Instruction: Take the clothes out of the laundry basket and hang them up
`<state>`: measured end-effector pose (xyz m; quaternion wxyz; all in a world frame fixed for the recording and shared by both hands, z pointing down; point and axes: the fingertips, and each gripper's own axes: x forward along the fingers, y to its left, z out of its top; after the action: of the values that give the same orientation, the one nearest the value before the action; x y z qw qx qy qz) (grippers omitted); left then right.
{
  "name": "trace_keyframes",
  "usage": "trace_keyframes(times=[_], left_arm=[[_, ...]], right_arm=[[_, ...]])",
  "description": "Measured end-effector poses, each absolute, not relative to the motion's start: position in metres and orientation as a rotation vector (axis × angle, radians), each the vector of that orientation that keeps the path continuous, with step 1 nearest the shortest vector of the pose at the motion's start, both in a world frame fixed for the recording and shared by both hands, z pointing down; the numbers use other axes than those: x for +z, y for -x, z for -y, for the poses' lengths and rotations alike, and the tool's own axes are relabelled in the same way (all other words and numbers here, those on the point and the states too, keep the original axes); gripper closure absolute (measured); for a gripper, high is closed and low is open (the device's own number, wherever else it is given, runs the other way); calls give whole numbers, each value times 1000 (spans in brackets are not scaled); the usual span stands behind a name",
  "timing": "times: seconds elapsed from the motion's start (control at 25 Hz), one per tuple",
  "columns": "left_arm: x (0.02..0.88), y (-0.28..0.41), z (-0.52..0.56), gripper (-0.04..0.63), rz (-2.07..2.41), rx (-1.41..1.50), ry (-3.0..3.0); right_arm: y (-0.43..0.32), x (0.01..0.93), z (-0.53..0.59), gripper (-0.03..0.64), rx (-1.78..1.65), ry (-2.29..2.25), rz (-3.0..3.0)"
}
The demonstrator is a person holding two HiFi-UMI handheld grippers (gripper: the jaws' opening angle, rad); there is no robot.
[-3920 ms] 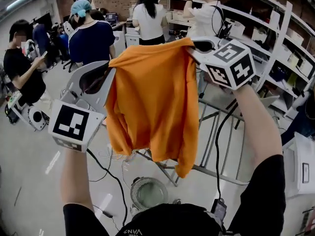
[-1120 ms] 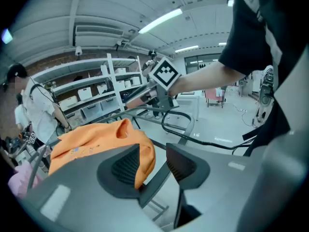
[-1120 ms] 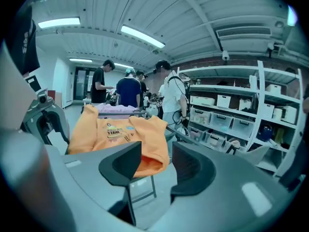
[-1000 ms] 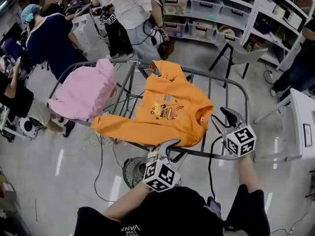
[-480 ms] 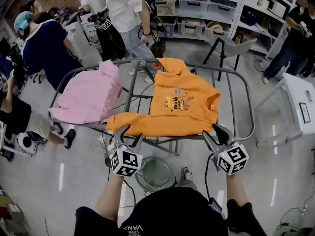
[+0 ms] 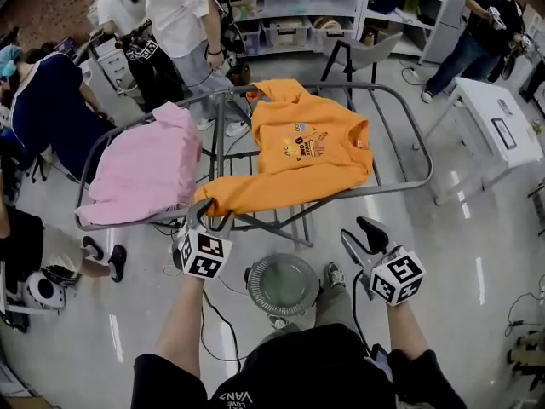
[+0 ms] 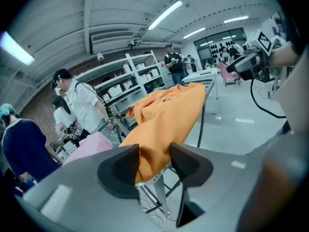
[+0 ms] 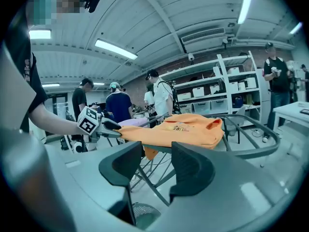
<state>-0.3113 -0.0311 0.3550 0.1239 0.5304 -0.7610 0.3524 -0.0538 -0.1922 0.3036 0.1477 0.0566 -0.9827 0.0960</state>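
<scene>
An orange sweatshirt [image 6: 298, 164] lies spread over the grey drying rack [image 6: 423, 170], its left sleeve reaching along the near rail. My left gripper [image 6: 207, 218] is at that sleeve's end. Its jaws are opening, and the orange cloth [image 7: 164, 115] hangs loosely between them [image 7: 154, 161]. My right gripper [image 6: 358, 233] stands open and holds nothing, a little in front of the rack's near right corner. Through its jaws [image 8: 157, 163] I see the sweatshirt [image 8: 178, 132] and the rack's rail [image 8: 256, 149]. The round mesh laundry basket [image 6: 283, 284] sits on the floor between my arms.
A pink garment [image 6: 136, 177] hangs on the rack's left side. Several people stand behind and to the left of the rack. Storage shelves [image 6: 298, 7] line the back, a chair [image 6: 366, 54] stands before them, and a white table [image 6: 485, 109] is at the right. Cables trail over the floor.
My left gripper moved left along the near rail to the sleeve's end and its jaws widened. My right gripper drew back from the sweatshirt's hem, away from the rack.
</scene>
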Motion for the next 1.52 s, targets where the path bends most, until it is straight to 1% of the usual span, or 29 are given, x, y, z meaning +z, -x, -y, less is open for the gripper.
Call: trace_keyframes(times=[0.08, 0.12, 0.16, 0.28, 0.36, 0.48, 0.64, 0.76, 1.0, 1.2, 1.4, 1.44, 1.52], left_arm=[[356, 307, 30, 475, 2176, 1026, -1593], [355, 304, 27, 543, 2161, 1011, -1608], [352, 299, 25, 572, 2152, 979, -1621], [330, 271, 24, 575, 2154, 826, -1709], [315, 238, 27, 575, 2148, 729, -1791], [309, 174, 33, 575, 2092, 592, -1898], [323, 84, 47, 575, 1980, 454, -1972], [336, 25, 60, 577, 1890, 423, -2007], [373, -72, 83, 575, 1753, 508, -2049], [409, -130, 97, 575, 1685, 527, -1998], [437, -136, 105, 571, 1729, 531, -1876], [440, -134, 106, 561, 1739, 525, -1854], [442, -127, 105, 482, 1778, 508, -1810]], right_arm=[[45, 299, 177, 426, 293, -211, 2834], [40, 297, 170, 426, 299, -225, 2836], [35, 295, 163, 426, 300, -234, 2836], [17, 290, 156, 426, 288, -265, 2836], [4, 287, 159, 426, 298, -293, 2846], [-11, 283, 165, 426, 302, -311, 2862], [-34, 280, 170, 426, 311, -306, 2870], [-57, 282, 173, 426, 327, -295, 2863], [-113, 297, 175, 428, 358, -239, 2818], [-152, 307, 178, 427, 377, -203, 2801], [-177, 314, 179, 428, 383, -168, 2794], [-181, 315, 179, 428, 381, -160, 2793], [-186, 316, 179, 428, 376, -146, 2790]])
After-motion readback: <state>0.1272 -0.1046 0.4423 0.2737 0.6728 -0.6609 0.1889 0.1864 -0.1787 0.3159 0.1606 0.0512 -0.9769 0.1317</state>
